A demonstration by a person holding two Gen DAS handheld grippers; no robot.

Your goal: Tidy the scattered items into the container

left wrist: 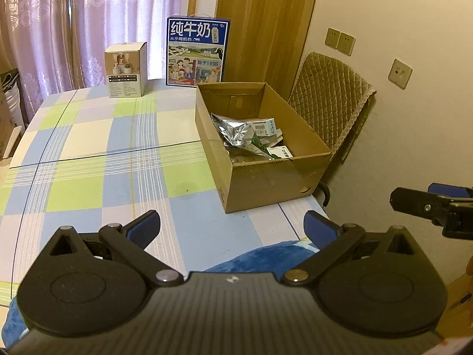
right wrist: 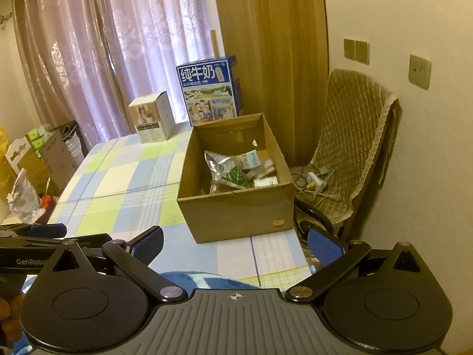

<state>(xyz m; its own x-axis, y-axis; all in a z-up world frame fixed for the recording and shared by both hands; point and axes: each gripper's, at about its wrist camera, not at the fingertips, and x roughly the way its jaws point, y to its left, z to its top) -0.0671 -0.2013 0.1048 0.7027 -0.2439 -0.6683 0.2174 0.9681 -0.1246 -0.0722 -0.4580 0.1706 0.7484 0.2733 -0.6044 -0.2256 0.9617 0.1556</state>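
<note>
Left gripper (left wrist: 232, 229) and right gripper (right wrist: 235, 245) gape empty; cardboard box (left wrist: 266, 177) holds packets (left wrist: 236, 131).

Dim, warm-tinted indoor light, with strong fisheye bending in both views

Daylight filters softly through the curtains (left wrist: 88, 14) behind the table (left wrist: 88, 153), brightest in the pale gap at the window; the wall (left wrist: 414, 118) takes a yellowish cast. Shadows are faint and soft-edged, deepest inside the cardboard box (left wrist: 257, 183). A foil bag (left wrist: 233, 131) in it gives small glints. Straight edges bow toward the frame borders, corners fall off to black, and detail is grainy, with small print in the distance smeared
</note>
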